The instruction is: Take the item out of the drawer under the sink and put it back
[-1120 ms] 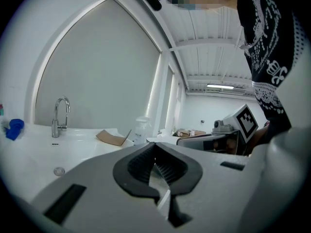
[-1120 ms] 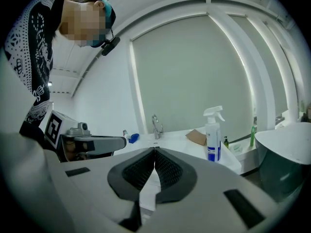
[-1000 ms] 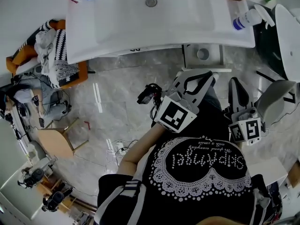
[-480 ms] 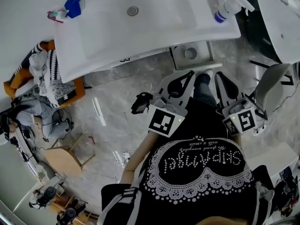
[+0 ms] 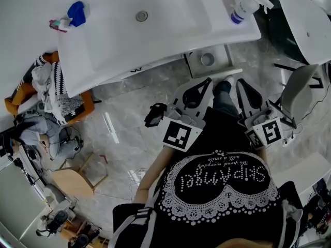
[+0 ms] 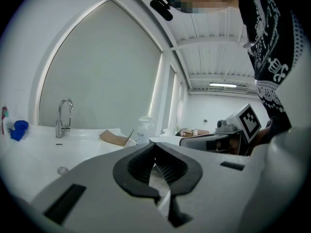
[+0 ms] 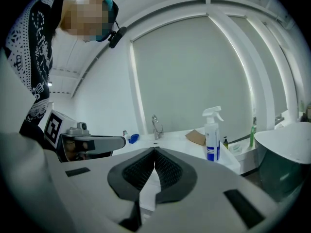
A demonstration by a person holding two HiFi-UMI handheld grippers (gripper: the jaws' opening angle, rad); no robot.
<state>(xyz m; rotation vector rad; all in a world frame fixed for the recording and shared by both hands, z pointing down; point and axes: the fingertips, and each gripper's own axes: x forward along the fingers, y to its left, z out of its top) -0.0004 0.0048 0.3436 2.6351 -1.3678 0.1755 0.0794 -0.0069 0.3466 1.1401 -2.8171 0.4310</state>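
The white sink counter (image 5: 155, 35) fills the top of the head view, and no drawer shows under its front edge. My left gripper (image 5: 208, 79) is held level in front of me, pointing at the counter's front, jaws shut with nothing between them (image 6: 155, 144). Beside it on the right, my right gripper (image 5: 242, 81) is also shut and empty (image 7: 155, 149). The faucet (image 6: 62, 116) and a piece of cardboard (image 6: 114, 137) stand on the counter beyond the jaws. No item from a drawer is in sight.
A spray bottle (image 5: 243, 6) stands at the counter's right end, a blue object (image 5: 77, 13) at its left. A small white box with a round hole (image 5: 207, 60) sits on the floor below the counter. An orange chair with clothes (image 5: 51, 87) is left, a white tub (image 5: 305, 19) right.
The head view has shifted, so the counter sits lower and further left in the picture. Both grippers hold the same pose in front of the body and stay shut.
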